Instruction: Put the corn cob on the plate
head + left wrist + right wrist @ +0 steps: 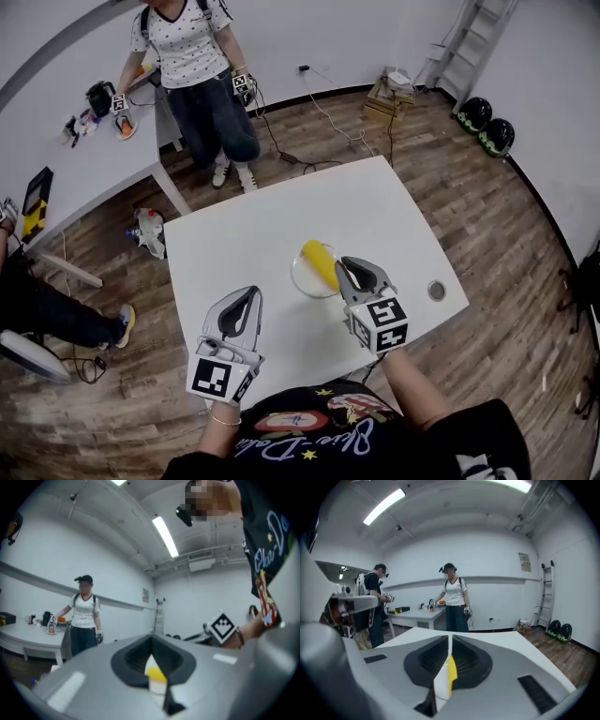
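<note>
With the corn cob (321, 265) lying on the plate (300, 277) at frame centre — task apparently done — the right gripper (345, 265) and left gripper (251, 292) sit just below, jaws together, empty.

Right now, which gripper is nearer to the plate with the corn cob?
The right gripper; its tips appear beside the plate and corn cob, while the left gripper is apart over bare table.

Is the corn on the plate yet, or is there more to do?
Done: the corn cob lies on the plate on the white table. In hand: nothing. The right hand-held gripper hovers by the plate's edge, empty, and the left hand-held gripper is empty too. Left to do: nothing that I can see.
</note>
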`<control>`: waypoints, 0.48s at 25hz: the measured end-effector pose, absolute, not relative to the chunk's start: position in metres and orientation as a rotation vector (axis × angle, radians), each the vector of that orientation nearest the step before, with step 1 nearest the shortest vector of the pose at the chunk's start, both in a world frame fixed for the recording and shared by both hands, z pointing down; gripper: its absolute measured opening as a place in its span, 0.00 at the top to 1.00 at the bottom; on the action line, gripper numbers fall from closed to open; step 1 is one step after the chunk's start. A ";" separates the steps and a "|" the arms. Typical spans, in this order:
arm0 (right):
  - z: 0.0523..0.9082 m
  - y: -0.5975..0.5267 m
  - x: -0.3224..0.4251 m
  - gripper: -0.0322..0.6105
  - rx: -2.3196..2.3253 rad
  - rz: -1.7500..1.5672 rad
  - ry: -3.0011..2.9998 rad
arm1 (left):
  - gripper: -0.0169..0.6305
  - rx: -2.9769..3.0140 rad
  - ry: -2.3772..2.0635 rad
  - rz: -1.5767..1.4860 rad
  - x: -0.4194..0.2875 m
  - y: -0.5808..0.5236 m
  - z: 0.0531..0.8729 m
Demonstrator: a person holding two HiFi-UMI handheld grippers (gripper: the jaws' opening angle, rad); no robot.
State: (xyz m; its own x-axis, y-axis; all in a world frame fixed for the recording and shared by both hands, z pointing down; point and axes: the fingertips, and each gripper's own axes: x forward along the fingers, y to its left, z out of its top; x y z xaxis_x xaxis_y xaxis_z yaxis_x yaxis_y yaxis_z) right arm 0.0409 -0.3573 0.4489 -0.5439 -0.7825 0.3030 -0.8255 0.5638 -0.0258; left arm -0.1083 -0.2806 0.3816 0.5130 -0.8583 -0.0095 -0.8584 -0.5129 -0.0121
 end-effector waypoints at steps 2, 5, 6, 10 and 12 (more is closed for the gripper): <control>0.423 -0.344 0.048 0.93 1.404 0.282 -2.626 | 0.98 -2.736 1.519 0.013 -0.100 -0.282 0.379; 0.405 -0.333 0.057 0.93 1.475 0.263 -2.629 | 0.98 -2.756 1.470 0.003 -0.088 -0.283 0.376; 0.403 -0.330 0.059 0.93 1.498 0.231 -2.602 | 0.98 -2.767 1.449 0.010 -0.083 -0.283 0.376; 0.396 -0.322 0.061 0.93 1.526 0.229 -2.600 | 0.98 -2.778 1.409 0.017 -0.075 -0.282 0.371; 0.394 -0.319 0.058 0.93 1.512 0.223 -2.614 | 0.98 -2.775 1.419 0.005 -0.076 -0.281 0.371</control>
